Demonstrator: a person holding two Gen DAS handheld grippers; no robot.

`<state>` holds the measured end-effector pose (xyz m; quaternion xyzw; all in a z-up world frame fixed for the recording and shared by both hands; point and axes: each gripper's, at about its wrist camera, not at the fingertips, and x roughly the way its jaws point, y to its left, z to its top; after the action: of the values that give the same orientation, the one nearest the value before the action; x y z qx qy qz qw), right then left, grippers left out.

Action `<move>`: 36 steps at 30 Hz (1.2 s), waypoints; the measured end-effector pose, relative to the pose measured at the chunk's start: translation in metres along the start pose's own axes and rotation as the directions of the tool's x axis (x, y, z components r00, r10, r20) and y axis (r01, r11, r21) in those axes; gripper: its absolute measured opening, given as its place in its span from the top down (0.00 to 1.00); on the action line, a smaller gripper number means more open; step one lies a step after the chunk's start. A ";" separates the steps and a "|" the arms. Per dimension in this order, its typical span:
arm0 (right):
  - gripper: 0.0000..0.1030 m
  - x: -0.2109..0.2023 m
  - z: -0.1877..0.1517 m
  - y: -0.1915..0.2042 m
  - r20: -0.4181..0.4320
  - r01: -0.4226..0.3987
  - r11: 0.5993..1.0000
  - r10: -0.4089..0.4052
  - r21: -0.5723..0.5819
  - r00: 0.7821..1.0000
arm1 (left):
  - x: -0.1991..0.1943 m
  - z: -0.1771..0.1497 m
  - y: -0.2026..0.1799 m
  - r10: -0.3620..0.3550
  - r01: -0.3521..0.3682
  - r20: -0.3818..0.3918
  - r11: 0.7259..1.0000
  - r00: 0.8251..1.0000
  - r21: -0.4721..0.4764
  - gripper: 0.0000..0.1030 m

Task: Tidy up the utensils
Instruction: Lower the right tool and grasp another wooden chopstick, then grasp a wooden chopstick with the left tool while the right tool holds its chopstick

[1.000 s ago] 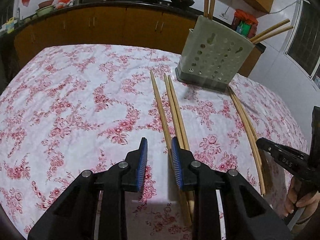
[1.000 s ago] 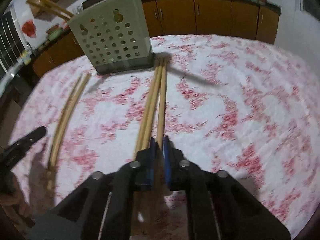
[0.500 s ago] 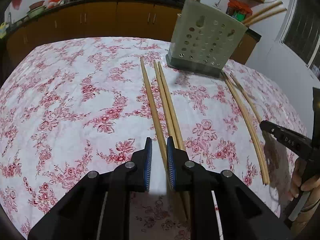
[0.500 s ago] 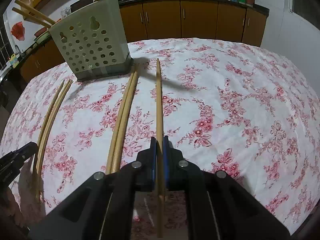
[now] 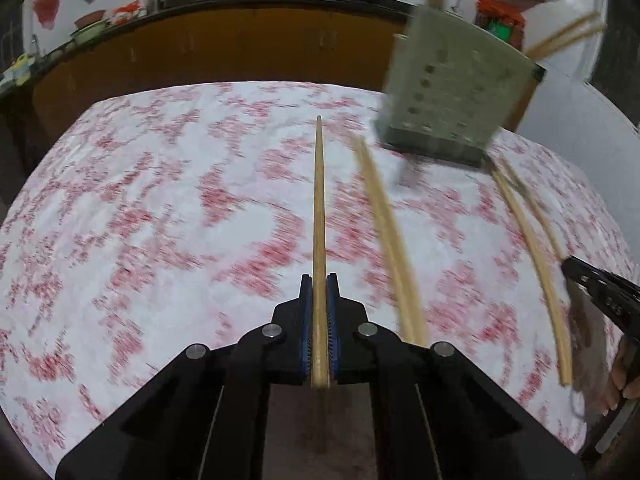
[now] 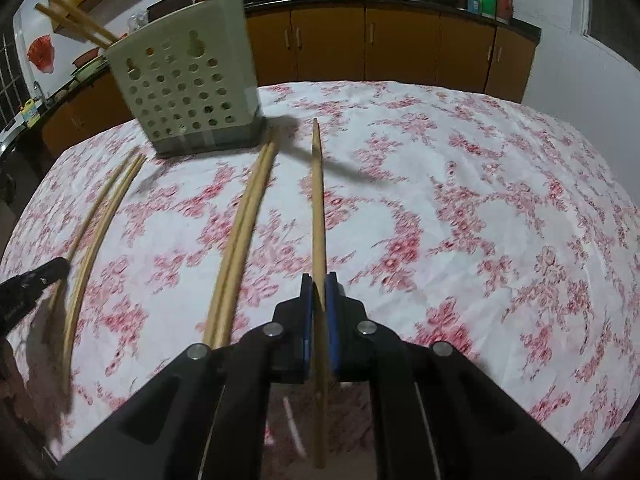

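A: What is held in the left tongs [image 5: 319, 300]?

B: One chopstick [image 5: 319, 216] is pinched between the blue pads. The tongs are shut tight on it, near its thick end, and the rest of it sticks out straight ahead of the tongs.

A: And the right tongs [image 6: 319, 300]?

B: A second chopstick [image 6: 318, 208] is clamped there the same way, shut tight. Its thin end points ahead, toward the holder [image 6: 188, 96] that stands ahead and to the left of those tongs.

A: How are such sticks likely to handle?

B: They look like smooth pale wood, long, thin and round. They are probably very light and stiff, not bendy. A smooth stick may slip or swing if it is squeezed at only one end, so a firm pinch is needed.

A: What else is seen?

B: A pair of chopsticks [image 6: 244, 236] is left lying just to the left of the right tongs. Another pair [image 6: 100, 220] is farther left. All are lying on the flowered cloth [image 6: 480, 220] over the bench. The holder is a pale plastic box with round holes, and some sticks are already stood in it.
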<state>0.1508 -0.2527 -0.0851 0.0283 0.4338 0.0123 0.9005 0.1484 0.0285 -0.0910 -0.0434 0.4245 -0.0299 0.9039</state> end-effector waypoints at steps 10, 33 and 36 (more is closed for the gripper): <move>0.91 0.012 0.012 -0.024 0.037 0.060 0.997 -0.062 0.058 0.997 | 0.006 0.010 0.022 0.015 -0.014 0.013 0.999 1.000 -0.049 0.92; 0.90 0.014 0.012 -0.028 0.038 0.033 0.996 -0.036 0.082 0.999 | 0.005 0.010 0.024 -0.012 0.013 0.014 0.997 1.000 -0.081 0.92; 0.90 0.014 0.012 -0.028 0.039 0.034 0.996 -0.037 0.081 0.999 | 0.005 0.010 0.024 -0.011 0.012 0.013 0.997 1.000 -0.080 0.91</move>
<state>0.1692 -0.2807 -0.0906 0.0572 0.4163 -0.0217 0.9072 0.1596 0.0524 -0.0913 -0.0824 0.4193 -0.0179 0.9039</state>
